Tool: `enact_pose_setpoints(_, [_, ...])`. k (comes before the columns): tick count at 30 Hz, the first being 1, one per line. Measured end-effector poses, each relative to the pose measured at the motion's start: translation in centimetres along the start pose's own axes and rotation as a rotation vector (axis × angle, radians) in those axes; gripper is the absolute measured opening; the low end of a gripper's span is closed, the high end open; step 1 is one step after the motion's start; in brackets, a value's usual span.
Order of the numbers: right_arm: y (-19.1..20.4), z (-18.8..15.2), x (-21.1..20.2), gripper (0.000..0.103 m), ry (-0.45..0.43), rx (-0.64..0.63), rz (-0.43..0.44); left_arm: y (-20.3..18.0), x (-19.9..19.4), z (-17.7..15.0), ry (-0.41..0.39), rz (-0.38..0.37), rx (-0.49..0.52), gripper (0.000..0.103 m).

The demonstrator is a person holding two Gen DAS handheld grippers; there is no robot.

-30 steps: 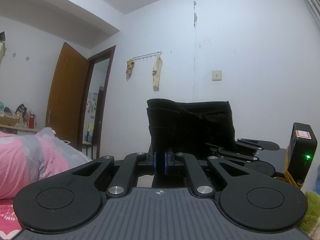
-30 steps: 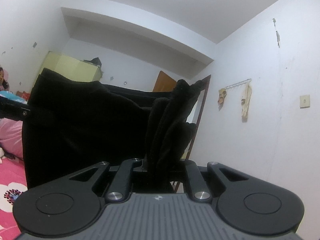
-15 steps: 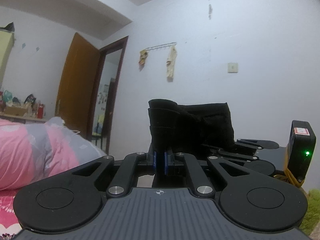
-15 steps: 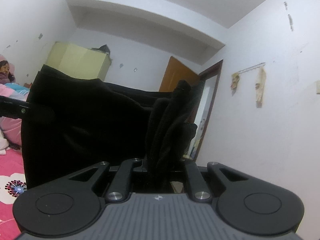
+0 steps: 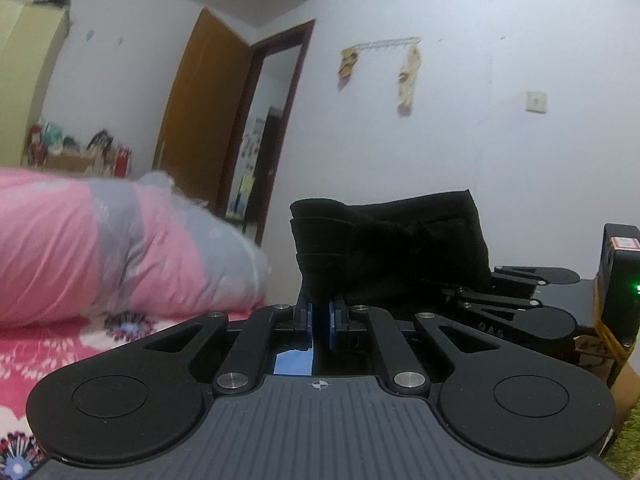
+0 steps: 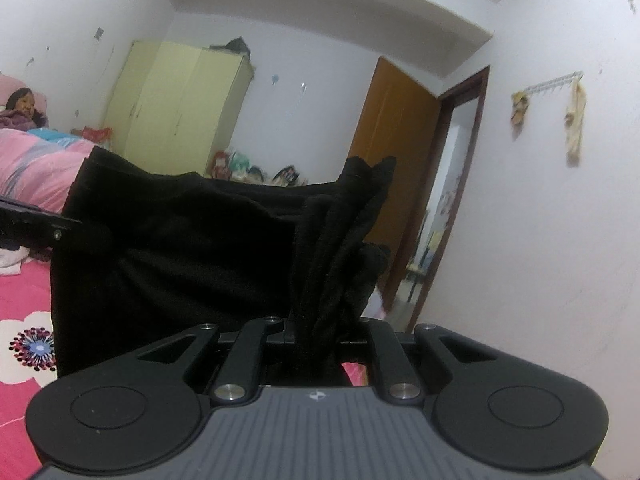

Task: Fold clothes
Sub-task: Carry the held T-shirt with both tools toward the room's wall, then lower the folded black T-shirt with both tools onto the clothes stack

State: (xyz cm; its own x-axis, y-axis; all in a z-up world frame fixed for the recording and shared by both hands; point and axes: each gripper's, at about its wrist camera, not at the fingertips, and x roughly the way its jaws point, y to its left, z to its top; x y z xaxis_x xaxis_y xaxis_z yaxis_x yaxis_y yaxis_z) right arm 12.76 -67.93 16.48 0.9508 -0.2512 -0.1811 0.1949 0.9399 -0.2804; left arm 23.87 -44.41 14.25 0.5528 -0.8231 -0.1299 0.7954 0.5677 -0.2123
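Both sets of jaws pinch one soft, matte black garment [image 6: 192, 248], bunched into ribbed folds at the right gripper [image 6: 316, 330].

Black garment [image 6: 180, 248]: 1, held up above bed.
Grippers: 2, left gripper [image 5: 320, 314] and right gripper [image 6: 316, 326].
Blue pads on left fingers [image 5: 307, 314]: 2.
Pink-grey quilt [image 5: 120, 248]: 1.
Pink floral bedsheet [image 6: 24, 312]: 1.
Yellow-green wardrobe [image 6: 176, 112]: 1.
Brown door [image 6: 396, 184]: 1, standing open.
Wall hook rail [image 6: 554, 82]: 1, with 2 hanging items.
Wall switch plate [image 5: 536, 102]: 1.
Person lying at far end of bed [image 6: 22, 110]: 1.
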Motion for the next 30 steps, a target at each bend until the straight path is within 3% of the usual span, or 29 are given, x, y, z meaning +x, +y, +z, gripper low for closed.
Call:
enact_pose_setpoints(14, [0.5,-2.9,8.0,0.012,0.193,0.027,0.099,5.0,4.8,-3.6,0.148,0.087,-0.108,0.005])
enact_pose_setpoints(19, [0.1,-3.3,10.3,0.013,0.253,0.061,0.138,7.0,5.9,-4.9,0.212,0.084,-0.185,0.005])
enact_pose_setpoints(21, [-0.3,-3.7,11.7,0.015,0.293,0.088,0.146,8.0,6.6,-5.3,0.262,0.050,-0.253,0.005])
enact_pose_setpoints(22, [-0.5,-3.9,12.1,0.024,0.314,0.106,0.138,8.6,7.0,-5.6,0.288,0.028,-0.295,0.006])
enact_pose_setpoints(23, [-0.8,-4.0,12.4,0.041,0.336,0.124,0.129,9.4,7.3,-5.8,0.311,0.004,-0.350,0.006])
enact_pose_setpoints(25, [-1.3,-3.9,12.5,0.059,0.343,0.161,0.101,11.0,7.8,-6.3,0.335,-0.031,-0.454,0.011])
enact_pose_setpoints(28, [-2.6,-3.5,9.9,0.072,0.255,0.235,0.087,12.8,7.9,-6.7,0.348,-0.076,-0.573,0.015])
enact_pose_setpoints(30, [-3.3,-3.1,7.4,0.078,0.189,0.269,0.064,13.1,7.9,-6.6,0.355,-0.090,-0.590,0.017])
